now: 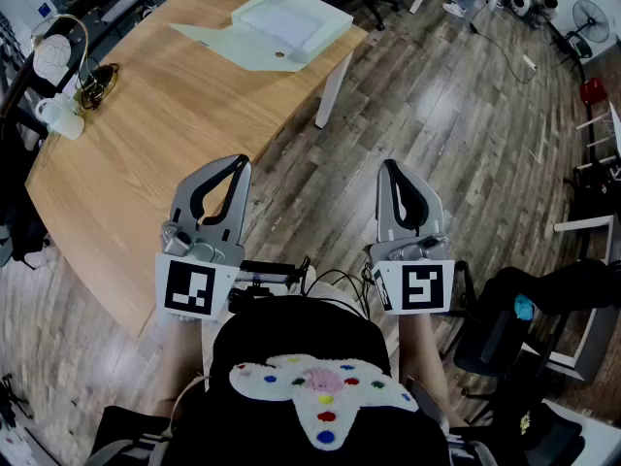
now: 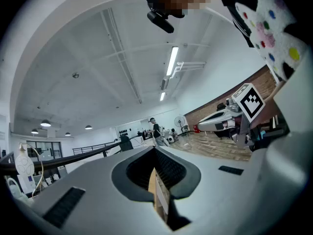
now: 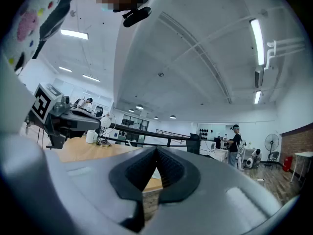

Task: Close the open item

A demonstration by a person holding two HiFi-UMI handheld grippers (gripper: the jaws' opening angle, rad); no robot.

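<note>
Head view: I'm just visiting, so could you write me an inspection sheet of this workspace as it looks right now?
Surface: wooden table, mostly bare.
Job's things: pale plastic box at the table's far end, its lid lying open beside it.
Clutter: white mug and a white wire-looped object at the table's left edge.
Grippers: left gripper and right gripper both shut, empty, held level, far from the box.
Cables: black cables between the grippers, close to the person.
Surroundings: plank floor, fan, black chair.
</note>
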